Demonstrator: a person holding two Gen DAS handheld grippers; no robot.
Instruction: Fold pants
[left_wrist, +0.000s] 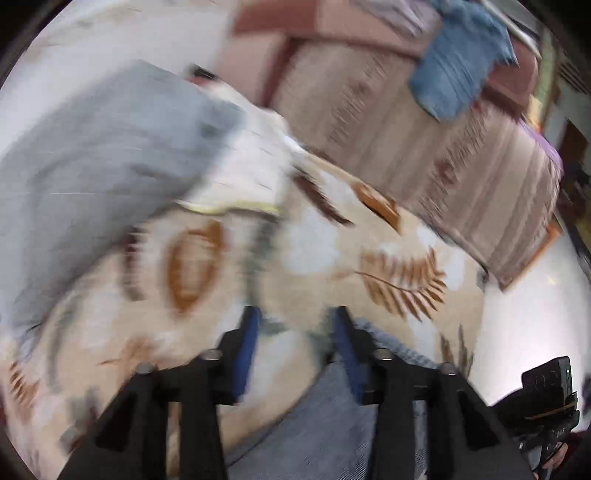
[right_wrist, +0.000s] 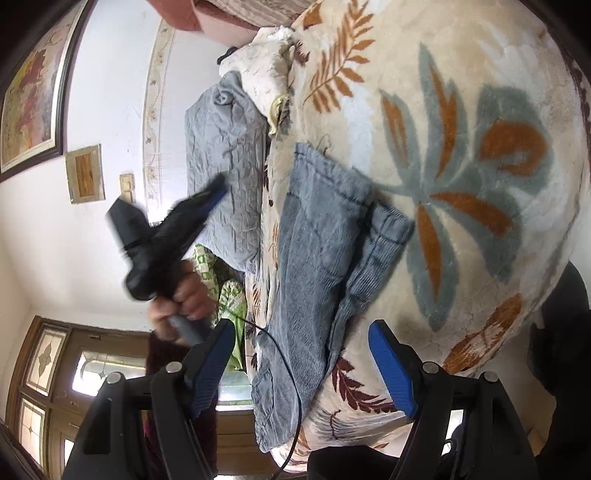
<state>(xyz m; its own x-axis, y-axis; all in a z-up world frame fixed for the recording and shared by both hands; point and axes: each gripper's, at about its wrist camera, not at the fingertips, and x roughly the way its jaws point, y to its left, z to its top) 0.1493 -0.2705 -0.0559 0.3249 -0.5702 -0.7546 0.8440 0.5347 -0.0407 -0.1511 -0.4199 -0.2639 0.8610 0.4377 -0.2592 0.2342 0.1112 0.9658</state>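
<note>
Blue-grey denim pants (right_wrist: 314, 251) lie partly folded on a cream blanket with a leaf pattern (right_wrist: 461, 110). In the left wrist view, which is blurred by motion, part of the pants (left_wrist: 325, 424) shows between and below my fingers. My left gripper (left_wrist: 295, 325) is open and empty above the blanket; it also shows in the right wrist view (right_wrist: 212, 190), held in a hand off the pants' left side. My right gripper (right_wrist: 301, 339) is open and empty, just short of the pants' near end.
A grey quilted pillow (right_wrist: 225, 166) and a white cloth (right_wrist: 266, 70) lie left of the pants. A brown striped bedspread (left_wrist: 424, 155) with a blue towel (left_wrist: 461, 62) stands beyond. A thin black cable (right_wrist: 291, 369) crosses the pants. Framed pictures (right_wrist: 33, 85) hang on the wall.
</note>
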